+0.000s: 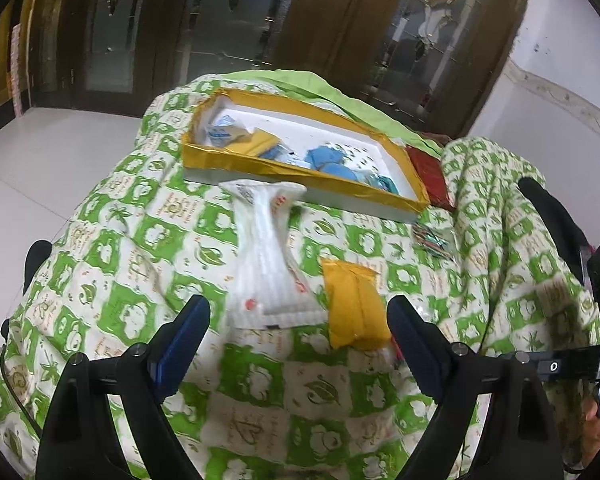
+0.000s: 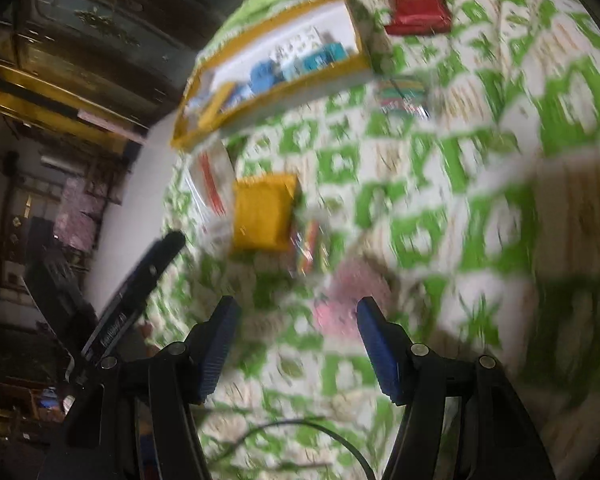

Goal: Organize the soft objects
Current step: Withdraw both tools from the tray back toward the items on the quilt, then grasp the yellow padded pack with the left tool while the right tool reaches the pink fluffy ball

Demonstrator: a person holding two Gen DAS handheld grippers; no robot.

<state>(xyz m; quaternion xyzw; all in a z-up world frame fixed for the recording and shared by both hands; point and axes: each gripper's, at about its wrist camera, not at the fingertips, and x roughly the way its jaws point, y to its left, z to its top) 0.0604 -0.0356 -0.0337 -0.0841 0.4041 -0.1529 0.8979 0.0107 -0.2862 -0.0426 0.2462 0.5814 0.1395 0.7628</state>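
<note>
Both grippers' fingers wide, empty. Left gripper (image 1: 296, 336) straddles white packet (image 1: 266, 256) and yellow pouch (image 1: 354, 304): risk double-grab. Right gripper (image 2: 296, 340) view blurred: misaim risk.

Green-patterned quilt (image 1: 140, 312) bears gold-edged box (image 1: 300, 176), white packet (image 1: 266, 268), yellow packet (image 1: 354, 304).

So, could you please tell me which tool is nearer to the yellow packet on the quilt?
Left. The left tool hovers right over the yellow packet, which sits just ahead between its open fingers. The right tool is farther back, packet well ahead.
</note>
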